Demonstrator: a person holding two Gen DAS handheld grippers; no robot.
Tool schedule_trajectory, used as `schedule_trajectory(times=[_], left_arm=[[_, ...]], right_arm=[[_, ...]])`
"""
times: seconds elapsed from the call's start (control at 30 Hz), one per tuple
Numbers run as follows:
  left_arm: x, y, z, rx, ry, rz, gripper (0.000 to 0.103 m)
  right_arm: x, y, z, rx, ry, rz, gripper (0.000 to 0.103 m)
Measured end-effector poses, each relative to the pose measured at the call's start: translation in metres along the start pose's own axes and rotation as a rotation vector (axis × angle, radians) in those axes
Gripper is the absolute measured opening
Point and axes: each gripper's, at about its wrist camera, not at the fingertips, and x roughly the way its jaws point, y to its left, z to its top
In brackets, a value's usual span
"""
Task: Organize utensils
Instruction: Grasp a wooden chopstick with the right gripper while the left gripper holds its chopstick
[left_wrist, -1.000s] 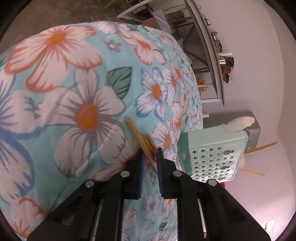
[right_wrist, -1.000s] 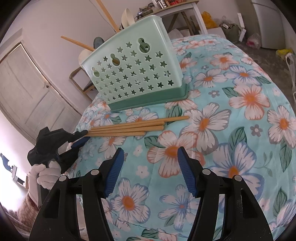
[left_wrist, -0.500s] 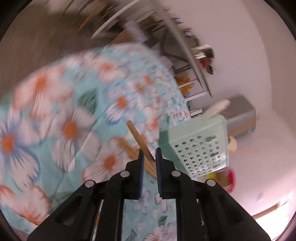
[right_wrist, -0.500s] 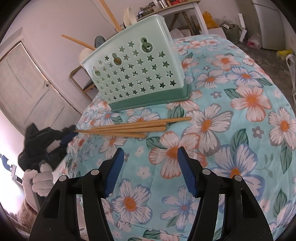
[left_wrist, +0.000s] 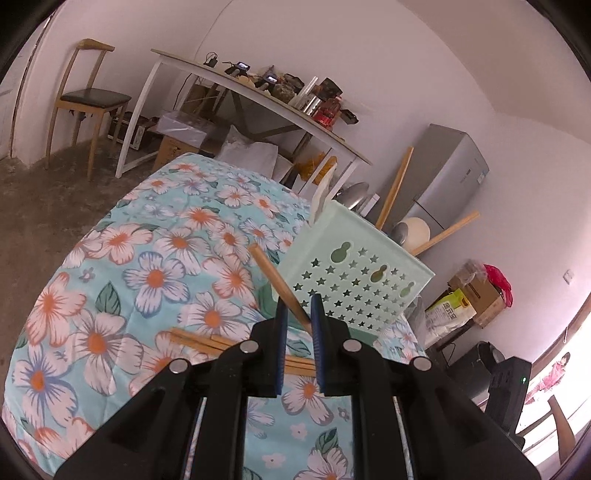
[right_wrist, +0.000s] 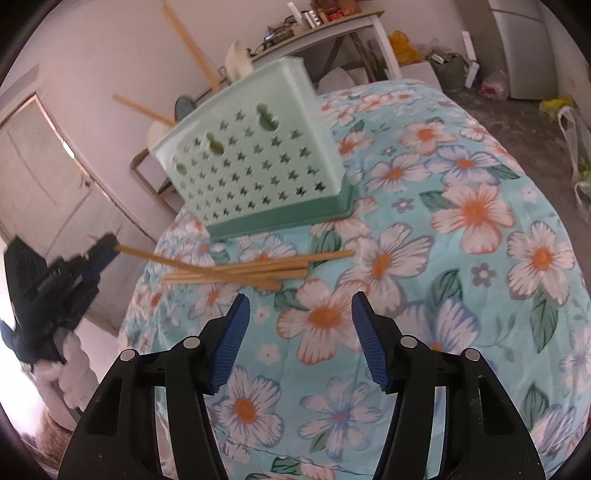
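Note:
My left gripper is shut on one wooden chopstick, lifted off the cloth and slanting up to the left in front of the mint green star-holed basket. The right wrist view shows the same gripper at the left, held by a white-gloved hand, with its chopstick angled down toward the pile. Several more chopsticks lie on the cloth before the basket, which holds spoons and wooden utensils. My right gripper hovers just short of the pile, jaws closing with nothing between them.
The table wears a turquoise floral cloth that drops away at its edges. Behind it are a white desk loaded with clutter, a wooden chair, a grey fridge and cardboard boxes.
My left gripper has risen and rolled, lifting one chopstick off the pile; the others stay on the cloth. The right gripper's jaws have narrowed a little.

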Motion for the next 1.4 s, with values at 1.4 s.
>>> schedule_trajectory(times=[1.4], left_arm=[[0.002, 0.063, -0.005, -0.175, 0.058, -0.062, 0.012]], right_arm=[[0.072, -0.075, 0.020, 0.794, 0.053, 0.138, 0.019]])
